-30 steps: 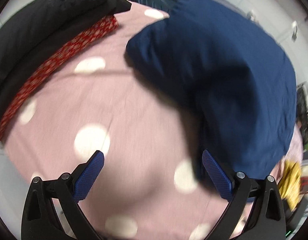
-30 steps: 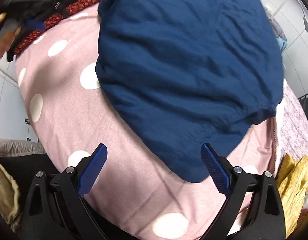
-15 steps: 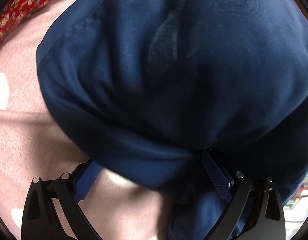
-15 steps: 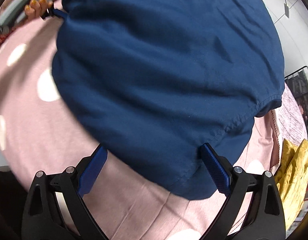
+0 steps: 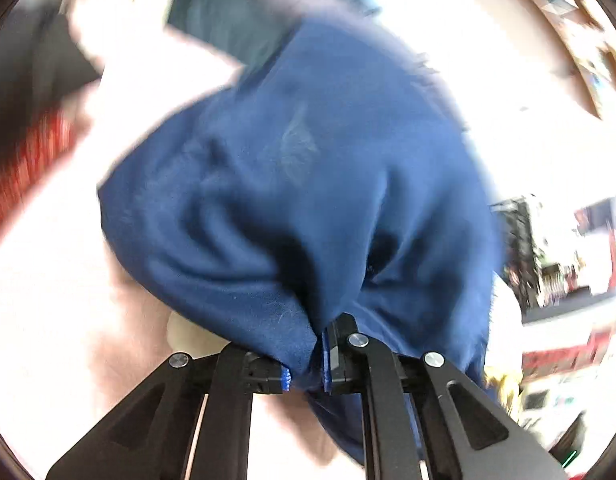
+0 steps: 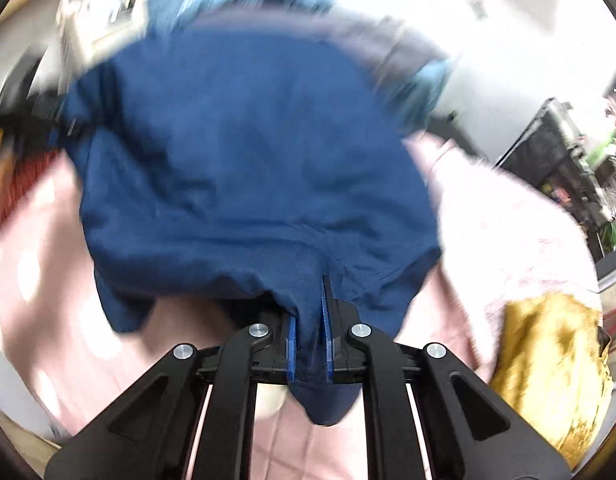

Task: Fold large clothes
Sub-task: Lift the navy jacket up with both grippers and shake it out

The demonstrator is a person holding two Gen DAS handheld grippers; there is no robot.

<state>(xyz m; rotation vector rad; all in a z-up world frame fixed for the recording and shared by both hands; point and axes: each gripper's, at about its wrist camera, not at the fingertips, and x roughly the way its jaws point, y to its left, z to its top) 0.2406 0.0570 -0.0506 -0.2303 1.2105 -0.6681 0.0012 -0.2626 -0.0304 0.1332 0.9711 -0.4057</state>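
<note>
Navy garment (image 6: pixel 243 168) bunches over the pink dotted bedspread (image 6: pixel 508 232), pinched tight in left gripper (image 5: pixel 308 354) and right gripper (image 6: pixel 310 346); no neat fold yet, folding barely begun.

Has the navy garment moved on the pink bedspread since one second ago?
Yes. The navy garment, pinched in the right gripper and the left gripper, is bunched and lifted off the pink bedspread.

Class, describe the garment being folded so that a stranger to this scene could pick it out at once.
Start at the pink spotted bedcover. On it lies the navy garment, its near edge pinched in both the left gripper and the right gripper. Unlike the yellow cloth nearby, it is plain dark blue.
</note>
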